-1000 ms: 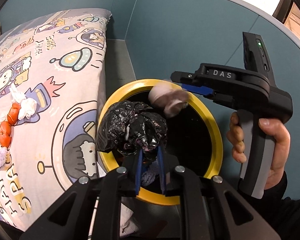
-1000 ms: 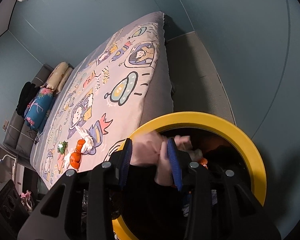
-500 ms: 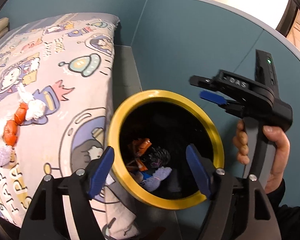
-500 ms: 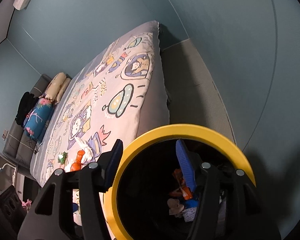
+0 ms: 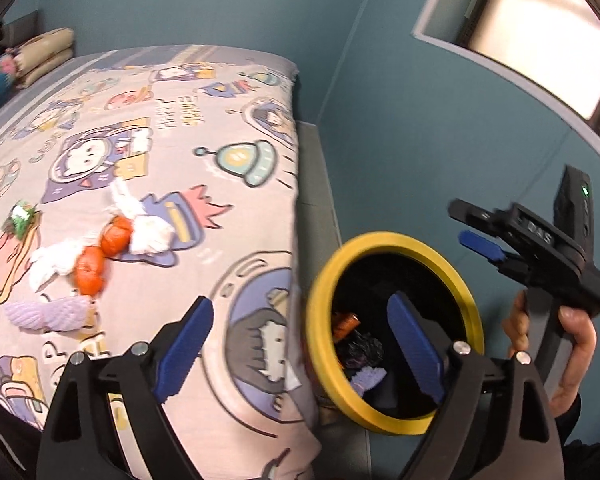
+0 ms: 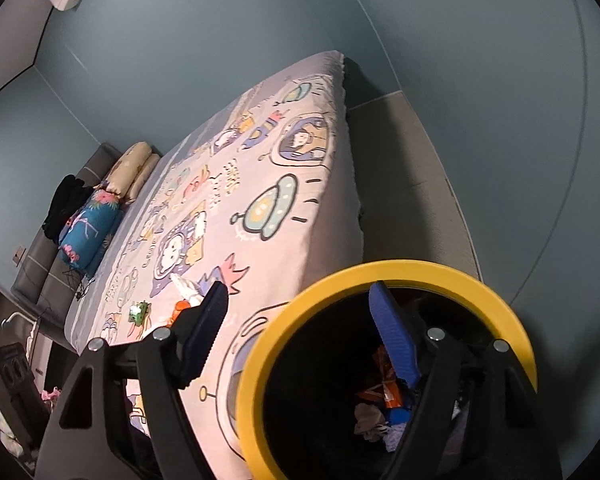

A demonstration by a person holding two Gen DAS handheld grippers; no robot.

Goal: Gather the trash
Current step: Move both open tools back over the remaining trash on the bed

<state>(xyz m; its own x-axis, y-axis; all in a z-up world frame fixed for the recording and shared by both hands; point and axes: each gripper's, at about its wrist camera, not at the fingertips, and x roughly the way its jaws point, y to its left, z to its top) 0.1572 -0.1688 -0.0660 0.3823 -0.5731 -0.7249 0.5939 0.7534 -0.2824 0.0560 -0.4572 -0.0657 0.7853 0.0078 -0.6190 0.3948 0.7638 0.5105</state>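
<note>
A black bin with a yellow rim (image 5: 328, 272) (image 6: 420, 270) stands on the floor beside the bed. Inside lie an orange wrapper (image 5: 345, 324), a black bag (image 5: 364, 350) and other scraps (image 6: 374, 420). My left gripper (image 5: 300, 328) is open and empty, straddling the bed edge and the bin's left rim. My right gripper (image 6: 298, 320) is open and empty above the bin; it also shows in the left wrist view (image 5: 480, 228). On the bed lie white tissues (image 5: 150, 236), two orange wrappers (image 5: 102, 254), a purple piece (image 5: 50, 314) and a green-white scrap (image 5: 20, 218) (image 6: 137, 313).
The bed (image 5: 148, 128) with a cartoon sheet fills the left. Pillows (image 6: 112, 196) and dark clothes (image 6: 66, 204) lie at its far end. Blue walls (image 5: 400, 120) close in on the right, with a grey floor strip (image 6: 400, 184) between bed and wall.
Both grippers opened and dropped their loads, the black bag and the pale crumpled wad, into the bin. The left gripper then swung left toward the bed; the right one pulled up and back.
</note>
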